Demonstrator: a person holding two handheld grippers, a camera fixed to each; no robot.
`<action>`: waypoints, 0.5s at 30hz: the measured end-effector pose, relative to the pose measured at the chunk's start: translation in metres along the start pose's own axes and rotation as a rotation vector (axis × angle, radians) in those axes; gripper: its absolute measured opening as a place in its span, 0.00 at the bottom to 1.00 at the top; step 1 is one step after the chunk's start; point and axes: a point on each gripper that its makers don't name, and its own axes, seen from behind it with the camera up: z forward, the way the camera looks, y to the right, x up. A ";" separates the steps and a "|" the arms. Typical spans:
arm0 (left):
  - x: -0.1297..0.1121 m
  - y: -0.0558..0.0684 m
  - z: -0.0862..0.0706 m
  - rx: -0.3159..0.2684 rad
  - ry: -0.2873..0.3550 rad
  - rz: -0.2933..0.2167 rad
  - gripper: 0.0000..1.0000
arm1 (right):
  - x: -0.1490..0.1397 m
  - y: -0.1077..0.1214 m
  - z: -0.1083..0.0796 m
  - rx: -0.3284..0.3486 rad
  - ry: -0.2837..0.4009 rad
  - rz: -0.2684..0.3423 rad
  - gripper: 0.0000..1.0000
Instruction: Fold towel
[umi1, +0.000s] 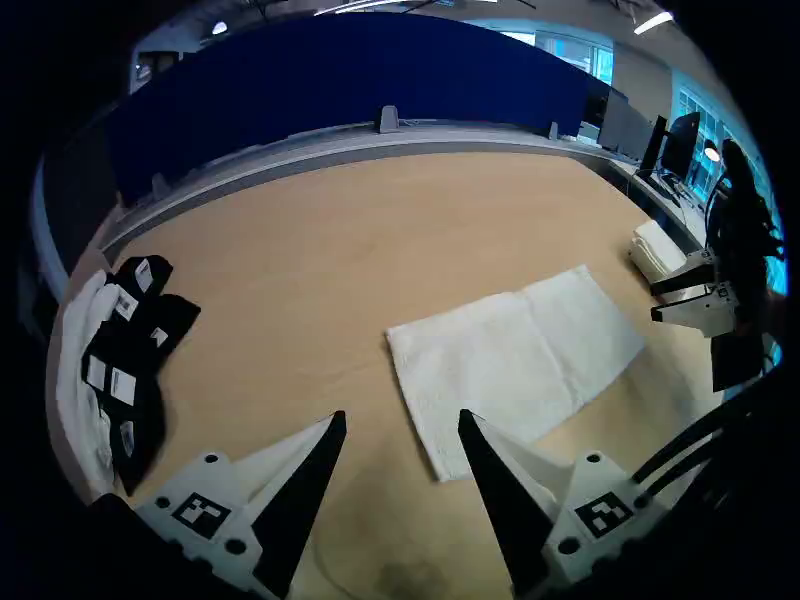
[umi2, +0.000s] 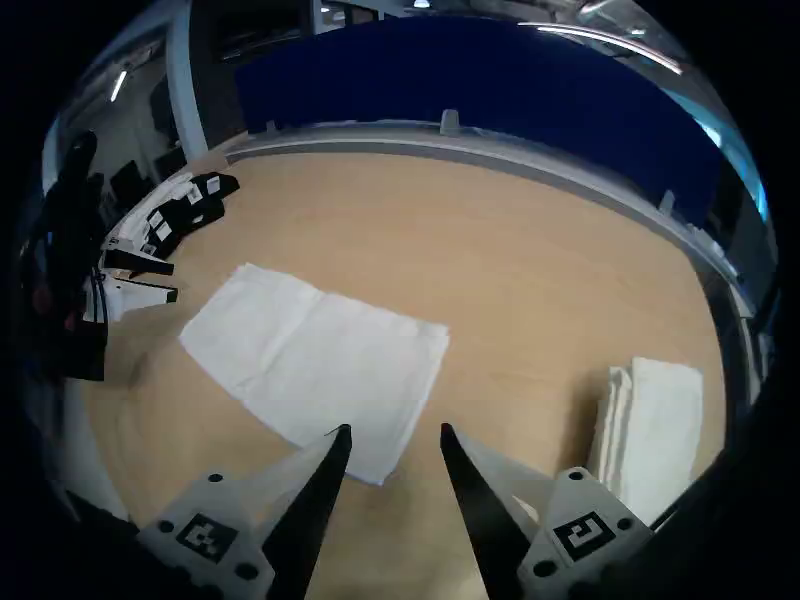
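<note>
We judge the step in hand to be the approach for the first pinch. The towel (umi1: 515, 365) lies spread flat on the tabletop (umi1: 330, 260), with a faint crease running across its middle, and nothing is lifted yet.

To do this well, we bring each gripper down onto its own near corner and slide the lower finger under the edge so that the cloth sits between both fingers before closing. We then raise both corners together and level, so the edge carries over straight and lands square on the far edge.

The left gripper (umi1: 400, 415) hangs above the tabletop at the towel's near corner. Its fingers (umi1: 300, 480) are spread wide, holding nothing and touching nothing that we can see.

The right gripper (umi2: 394, 428) hovers over the near edge of the towel (umi2: 315, 360), its fingers (umi2: 480, 500) also parted and empty.

In the left gripper view the right gripper (umi1: 690, 295) shows past the towel's far end, also parted.

A stack of folded towels (umi2: 650, 430) lies well apart at the tabletop's side, and a heap of dark tagged cloths (umi1: 130, 340) at the other; we keep the fold clear of both.
</note>
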 end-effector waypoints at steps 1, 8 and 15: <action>-0.002 0.001 -0.003 0.000 -0.001 -0.003 0.83 | -0.002 0.000 -0.002 -0.001 -0.001 -0.001 0.68; -0.014 0.003 -0.018 0.008 -0.002 -0.013 0.83 | -0.012 0.000 -0.011 0.000 -0.002 -0.005 0.69; -0.023 -0.003 -0.036 0.043 0.004 -0.022 0.83 | -0.018 -0.005 -0.008 0.033 -0.018 -0.033 0.71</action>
